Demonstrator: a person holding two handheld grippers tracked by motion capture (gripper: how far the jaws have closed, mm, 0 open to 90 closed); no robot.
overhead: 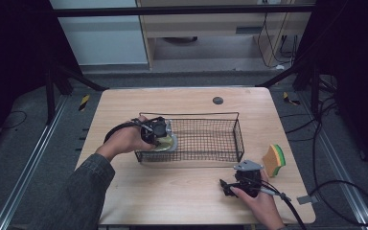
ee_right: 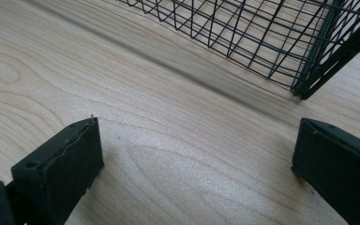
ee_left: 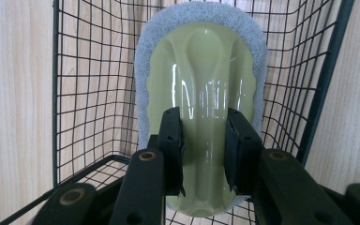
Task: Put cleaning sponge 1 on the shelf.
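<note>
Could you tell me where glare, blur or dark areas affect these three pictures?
Left gripper view: white glare streaks run down the green scrubber handle, and the left gripper is soft at the bottom edge. Right gripper view: the wire basket is smeared at its near edge, with a soft shadow on the table. High view: the table's surroundings are very dark.

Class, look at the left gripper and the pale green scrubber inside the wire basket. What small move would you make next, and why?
Probably open the left gripper and let go. Its jaws are closed on the handle of the scrubber, which already sits inside the wire basket at its left end, seemingly on the mesh. The right gripper is open over bare table.
</note>
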